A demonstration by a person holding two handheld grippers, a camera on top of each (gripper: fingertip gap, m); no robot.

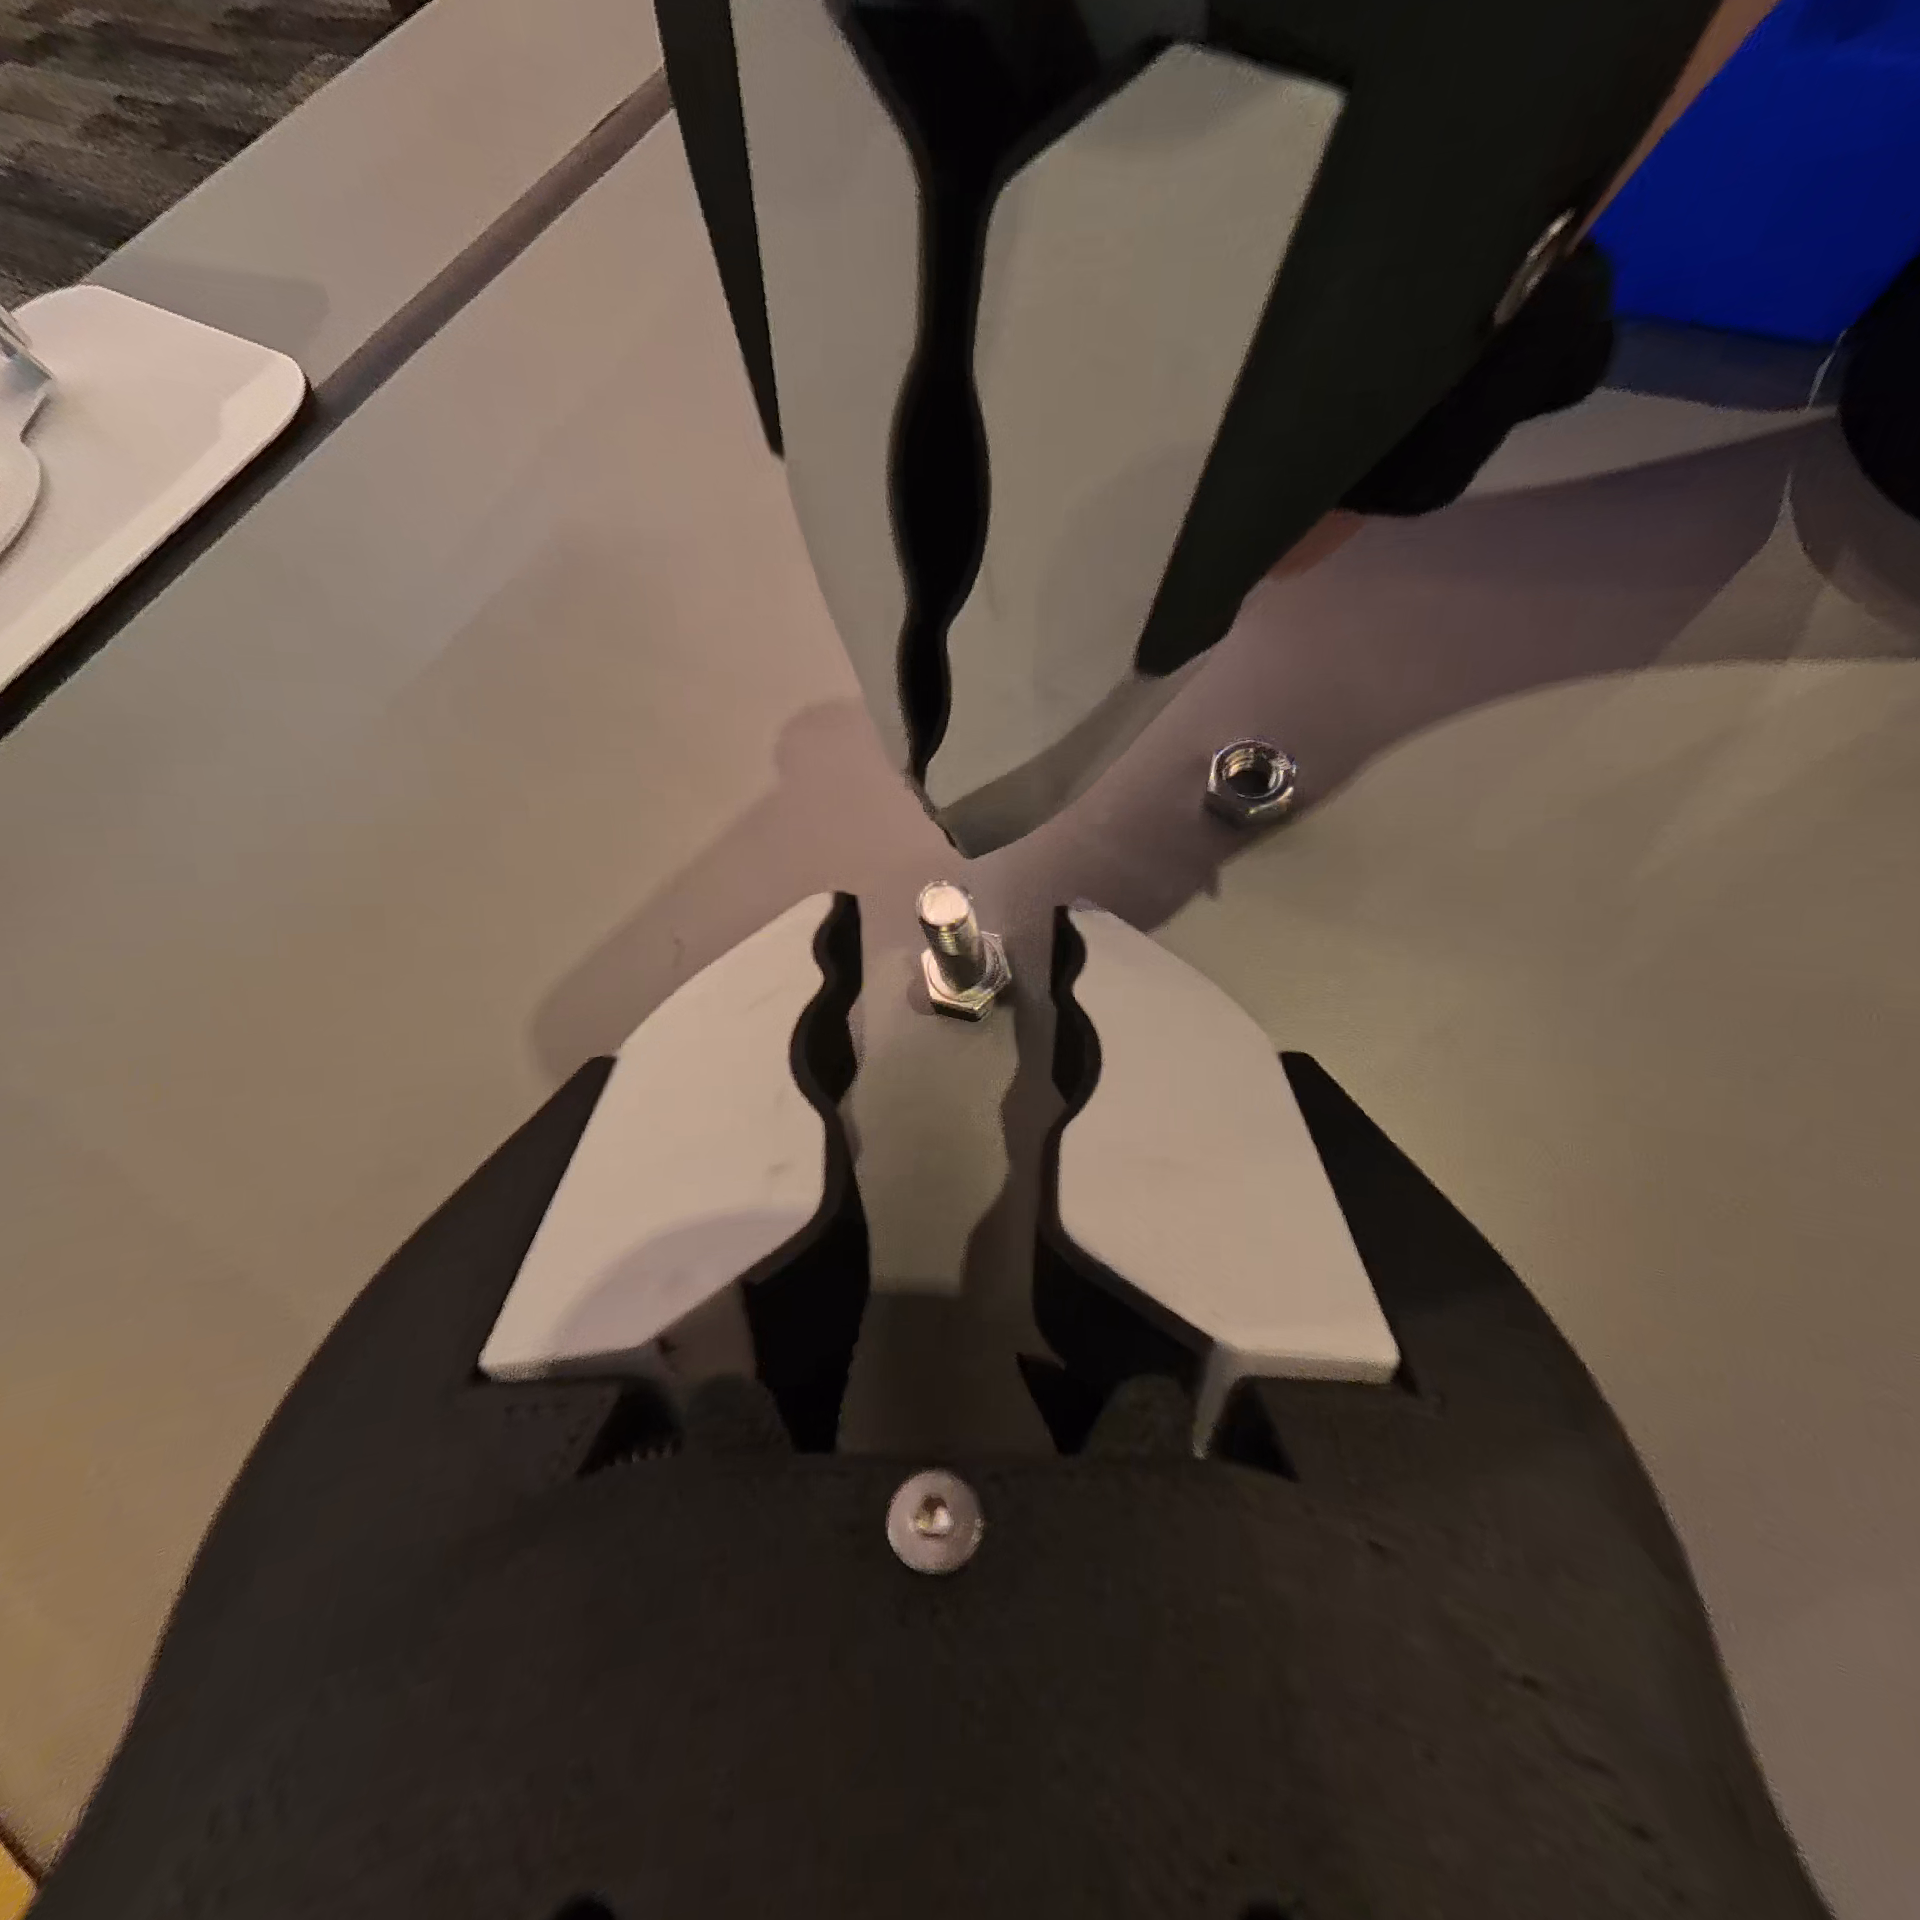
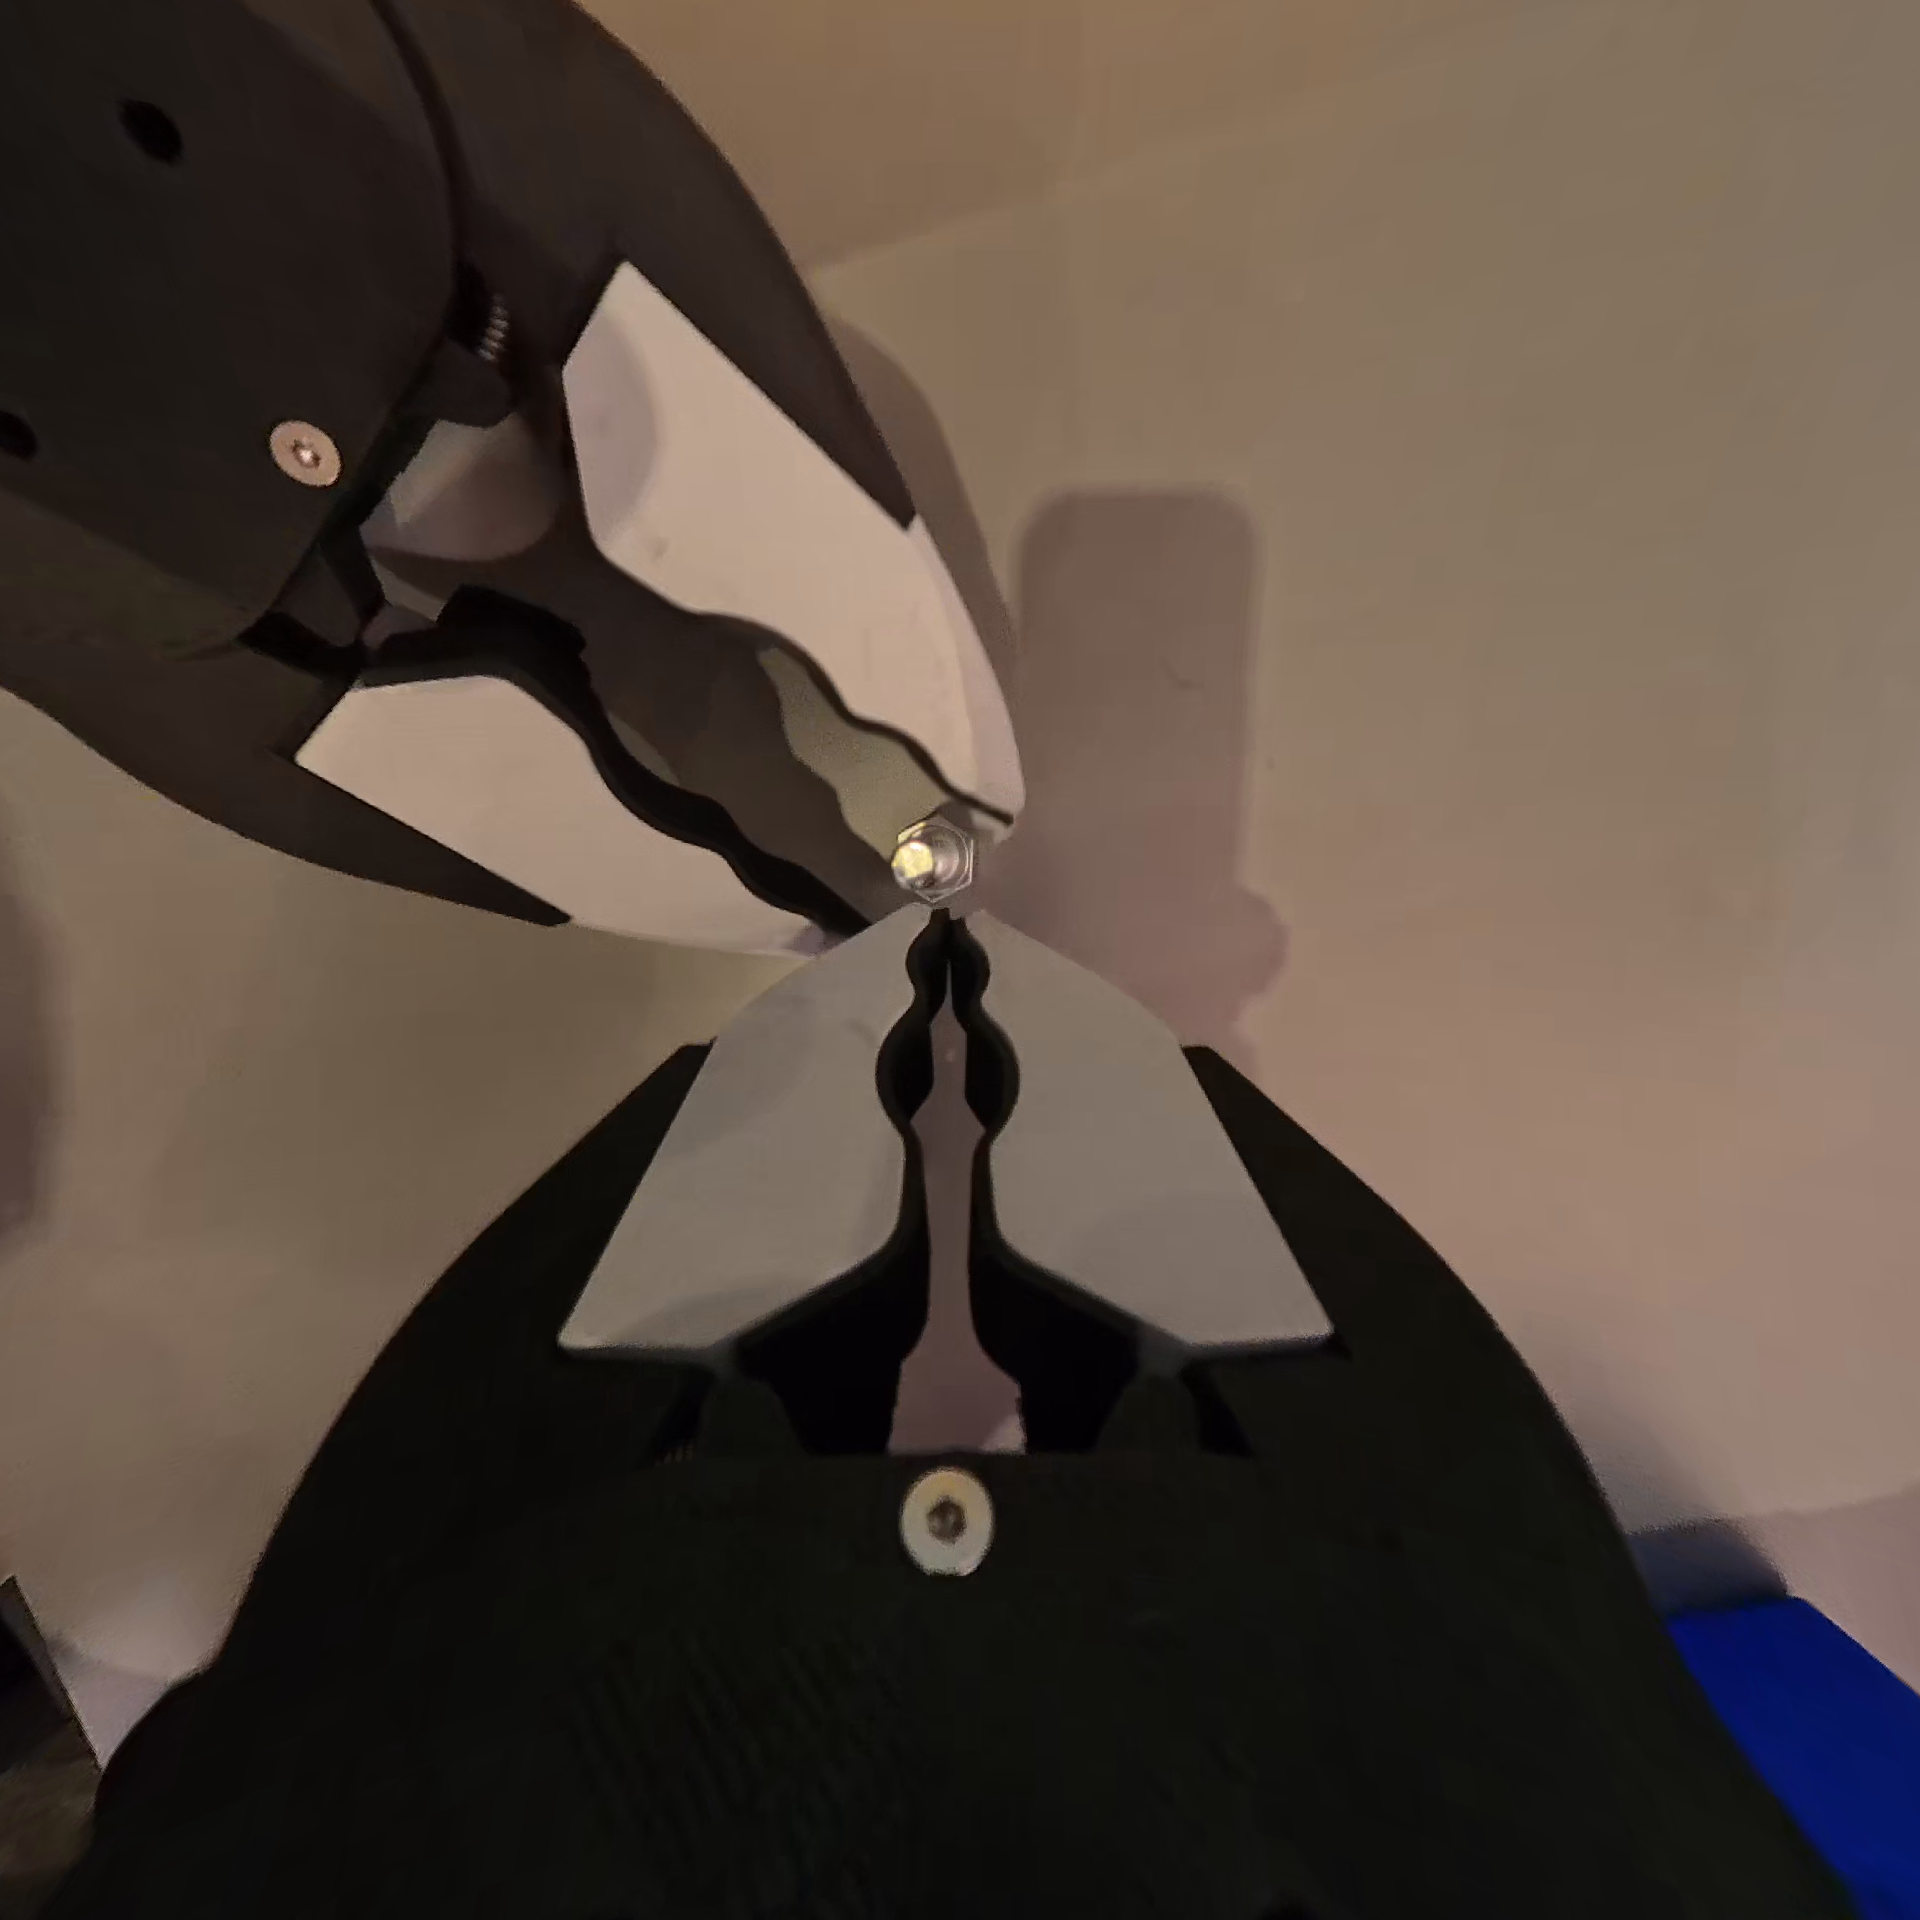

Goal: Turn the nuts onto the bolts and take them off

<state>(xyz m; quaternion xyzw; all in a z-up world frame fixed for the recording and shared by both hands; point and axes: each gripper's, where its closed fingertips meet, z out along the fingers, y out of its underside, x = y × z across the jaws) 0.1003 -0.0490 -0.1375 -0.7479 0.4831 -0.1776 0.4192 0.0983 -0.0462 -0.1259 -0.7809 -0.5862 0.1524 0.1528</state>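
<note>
A silver bolt point(image 1: 954, 951) stands head-down on the beige table point(image 1: 416, 831), threaded end up. My left gripper point(image 1: 956, 914) is open, one fingertip on each side of the bolt, with a gap on both sides. My right gripper point(image 2: 943, 920) is shut and empty. It comes down from the far side in the left wrist view point(image 1: 935, 810), its tips just above and behind the bolt's top. The bolt point(image 2: 932, 857) shows just beyond them in the right wrist view. A loose hex nut point(image 1: 1250, 779) lies flat on the table, to the right of the bolt.
A white flat stand base point(image 1: 156, 416) sits at the far left beyond a dark seam point(image 1: 499, 239) in the table. A blue bin point(image 1: 1766, 156) stands at the far right, also in the right wrist view point(image 2: 1808, 1714). Grey carpet point(image 1: 125, 104) shows beyond the table's edge. My left gripper's tips are some 5 cm from the loose hex nut point(image 1: 1250, 779).
</note>
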